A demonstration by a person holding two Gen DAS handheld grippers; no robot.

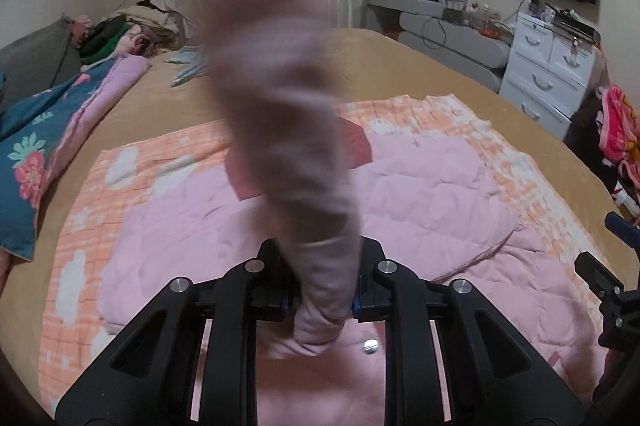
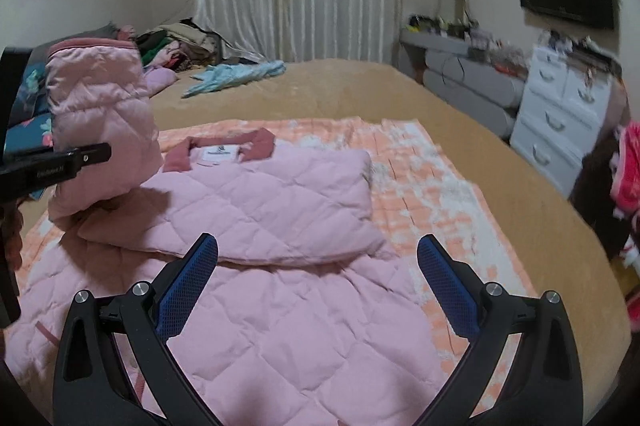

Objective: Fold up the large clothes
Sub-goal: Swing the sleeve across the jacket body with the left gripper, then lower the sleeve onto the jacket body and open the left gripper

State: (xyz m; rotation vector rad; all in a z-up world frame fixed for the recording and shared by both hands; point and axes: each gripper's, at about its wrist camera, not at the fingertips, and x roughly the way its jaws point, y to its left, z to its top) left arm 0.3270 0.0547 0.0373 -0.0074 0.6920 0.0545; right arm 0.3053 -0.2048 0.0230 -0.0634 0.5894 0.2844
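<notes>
The left gripper (image 1: 324,290) is clamping its jaws tight on a sleeve (image 1: 280,97) of the pink quilted jacket (image 2: 272,314), and the sleeve is standing up in front of the left wrist camera as a blurred pink column with a darker rose cuff at its top. From the right wrist camera the same sleeve (image 2: 100,121) is showing at the left edge, lifted clear of the jacket's body, diamond-stitched and puffy, with the left gripper's black finger (image 2: 60,161) crossing in front of it.

The right gripper (image 2: 318,284) is hovering over the lower part of the jacket with its blue-padded jaws spread wide and nothing between them.

The jacket is lying on a peach-and-white checked blanket (image 2: 424,185), which is spread on a tan bed cover (image 2: 400,93). Its other sleeve is lying folded across the chest, just below the rose collar (image 2: 260,145) and a white label (image 2: 220,153). A silver snap (image 1: 370,346) is showing on the front near the left gripper.

A light blue garment (image 2: 236,73) is lying farther up the bed, well apart from the jacket. A white drawer chest (image 2: 560,113) is standing at the right.
</notes>
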